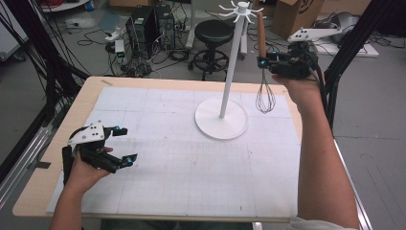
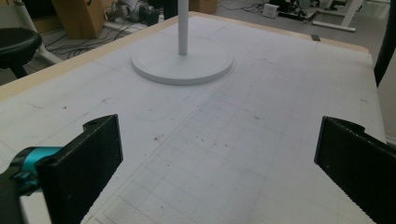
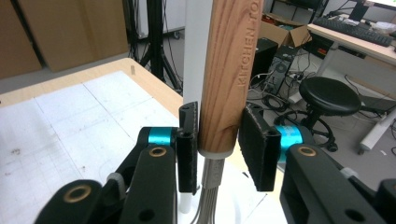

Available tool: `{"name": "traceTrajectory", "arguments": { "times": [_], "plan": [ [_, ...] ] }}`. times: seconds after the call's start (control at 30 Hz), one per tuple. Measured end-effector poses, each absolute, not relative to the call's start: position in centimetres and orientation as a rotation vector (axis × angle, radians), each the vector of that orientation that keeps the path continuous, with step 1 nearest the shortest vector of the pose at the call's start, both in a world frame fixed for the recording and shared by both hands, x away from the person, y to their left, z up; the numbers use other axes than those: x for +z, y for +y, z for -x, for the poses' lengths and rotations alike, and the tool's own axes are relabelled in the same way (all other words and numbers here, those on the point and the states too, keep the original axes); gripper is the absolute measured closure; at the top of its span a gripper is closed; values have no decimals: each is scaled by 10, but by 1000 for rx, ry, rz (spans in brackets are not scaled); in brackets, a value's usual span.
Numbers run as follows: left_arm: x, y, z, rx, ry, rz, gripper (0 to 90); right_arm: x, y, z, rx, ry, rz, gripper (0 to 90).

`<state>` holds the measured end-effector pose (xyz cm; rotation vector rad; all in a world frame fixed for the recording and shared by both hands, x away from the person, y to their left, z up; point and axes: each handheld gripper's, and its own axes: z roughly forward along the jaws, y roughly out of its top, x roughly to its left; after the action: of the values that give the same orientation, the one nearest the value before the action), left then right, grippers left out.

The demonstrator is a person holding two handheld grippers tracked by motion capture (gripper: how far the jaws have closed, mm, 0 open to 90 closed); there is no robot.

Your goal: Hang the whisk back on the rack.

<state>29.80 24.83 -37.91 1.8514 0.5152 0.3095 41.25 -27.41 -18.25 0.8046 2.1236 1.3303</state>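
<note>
A whisk (image 1: 264, 81) with a wooden handle (image 3: 231, 70) and wire loops hangs upright in the air to the right of a white hook stand (image 1: 233, 62). My right gripper (image 1: 264, 62) is shut on the lower end of the handle, both pads pressed against the wood. The stand's pole (image 3: 196, 51) rises just behind the handle, and its round base (image 2: 182, 63) rests on the white gridded mat (image 1: 191, 158). The top hooks (image 1: 241, 9) of the stand are bare. My left gripper (image 1: 122, 144) rests low at the mat's left side, open, with nothing between its fingers (image 2: 84, 163).
The table's wooden edge (image 1: 43, 177) frames the mat. A black stool (image 1: 213, 33), computer towers and cables stand on the floor beyond the far edge. Cardboard boxes (image 1: 292, 14) sit at the back right. A black frame post (image 1: 349, 48) rises right of my right hand.
</note>
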Motion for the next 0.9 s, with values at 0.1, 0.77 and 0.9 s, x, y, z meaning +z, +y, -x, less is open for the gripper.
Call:
{"name": "traceTrajectory", "arguments": {
  "times": [0.1,0.77,0.9],
  "plan": [
    [-379,248,-298,307,516,-1851,16,-182,-273,-411,1329,2117,-807,575],
    [-376,247,-296,303,502,-1833,16,-195,-260,-389,1383,2203,-707,402],
    [-376,246,-296,301,502,-1834,16,-204,-259,-382,1403,2221,-693,373]
  ]
}}
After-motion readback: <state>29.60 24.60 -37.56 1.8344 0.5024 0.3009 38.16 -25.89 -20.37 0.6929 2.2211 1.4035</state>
